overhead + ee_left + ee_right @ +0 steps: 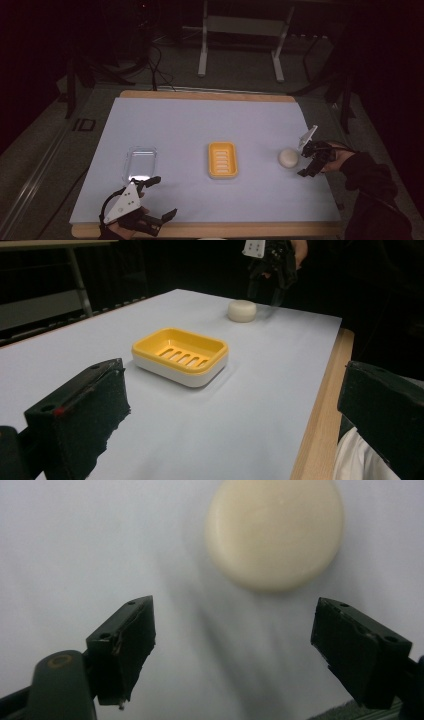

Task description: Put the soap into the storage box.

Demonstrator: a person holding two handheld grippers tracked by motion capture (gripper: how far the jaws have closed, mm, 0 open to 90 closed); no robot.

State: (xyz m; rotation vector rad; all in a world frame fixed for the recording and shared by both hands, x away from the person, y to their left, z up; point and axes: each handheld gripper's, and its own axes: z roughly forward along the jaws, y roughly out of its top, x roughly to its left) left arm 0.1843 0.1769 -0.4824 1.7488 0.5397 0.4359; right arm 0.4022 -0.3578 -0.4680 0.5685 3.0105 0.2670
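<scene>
Right claw (306,159): right of centre in the high view, borne by a hand in a dark sleeve (367,175). Jaws apart with nothing between them; in the right gripper view the claw (235,645) has its two black pads well short of the soap.

Soap (288,158): round, cream-coloured bar lying flat on the white sheet (200,130), just left of the right claw in the high view. Upper centre of the right gripper view (275,532); upper centre of the left gripper view (242,310), below the far claw (267,287).

Soap dish (223,160): yellow slotted tray on a white base, centre of the high view, well apart from the soap, nothing in it.

Clear lid (140,162): lower left of the high view, flat on the sheet.

Left claw (157,197): lower left of the high view, jaws wide apart, holding nothing.

Step in hand, as judged: approach to the soap, no grip made. Next move calls for bringing the pads forward to either side of the bar, low against the sheet, then closing squarely across its width; a smooth round bar may slip from a shallow pinch.

Writing, brands, labels: none readable.
</scene>
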